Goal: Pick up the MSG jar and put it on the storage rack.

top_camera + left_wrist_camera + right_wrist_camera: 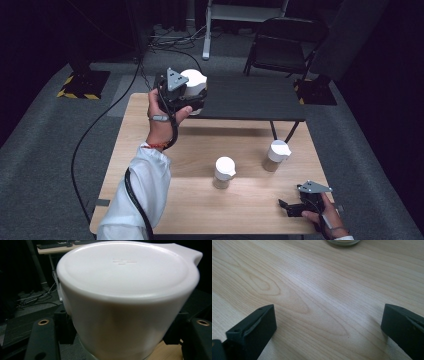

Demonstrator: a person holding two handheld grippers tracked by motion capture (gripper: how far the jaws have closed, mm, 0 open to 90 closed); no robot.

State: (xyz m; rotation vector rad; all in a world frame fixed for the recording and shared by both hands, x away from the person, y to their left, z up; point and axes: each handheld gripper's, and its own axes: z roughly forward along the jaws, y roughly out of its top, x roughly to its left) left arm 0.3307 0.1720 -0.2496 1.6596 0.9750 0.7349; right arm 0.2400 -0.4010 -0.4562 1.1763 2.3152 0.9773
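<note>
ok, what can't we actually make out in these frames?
- Held jar: left gripper view; white lid hides body and contents; bottom edge cuts it off.
- Left gripper: high view; the grey plate and hand hide where its pads meet the jar.
- Jar base: right gripper view; cut by top edge.
- Two table jars: high view; contents too small to tell.

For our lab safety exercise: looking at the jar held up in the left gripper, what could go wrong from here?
1. The left gripper holds the white-lidded jar in the air by its lid; the lid might come loose or slip.
2. On its way back it could knock the two jars standing on the table.
</note>
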